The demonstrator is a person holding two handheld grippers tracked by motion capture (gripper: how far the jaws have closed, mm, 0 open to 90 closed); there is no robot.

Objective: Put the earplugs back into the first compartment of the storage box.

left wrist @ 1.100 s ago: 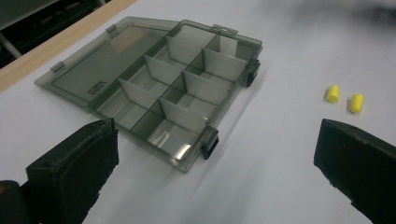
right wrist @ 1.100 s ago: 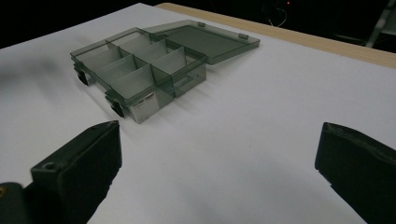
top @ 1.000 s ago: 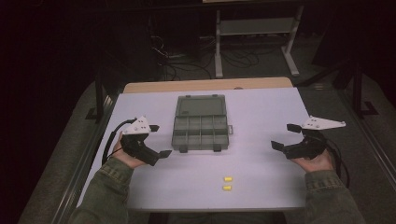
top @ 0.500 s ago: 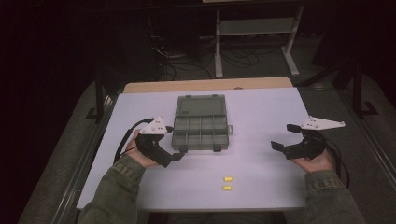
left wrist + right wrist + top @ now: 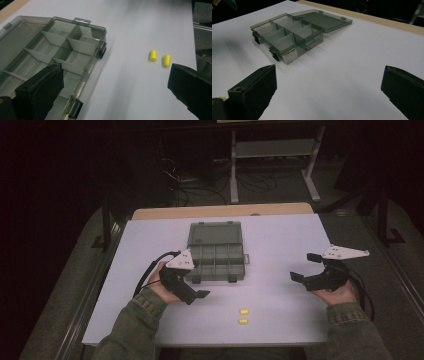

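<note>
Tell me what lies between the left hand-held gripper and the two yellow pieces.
Only bare white tabletop. In the left gripper view, the left hand-held gripper stands open toward the yellow pieces, the compartment box off to one side.

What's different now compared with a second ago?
The left gripper has swung in from the table's left side toward the compartment box and now sits at its near left corner, jaws open, holding nothing. The right gripper, the box and the two yellow earplugs stayed put.

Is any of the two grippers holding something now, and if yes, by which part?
Nothing is held. The left gripper and the right gripper are both open, with no object between their jaws.
</note>
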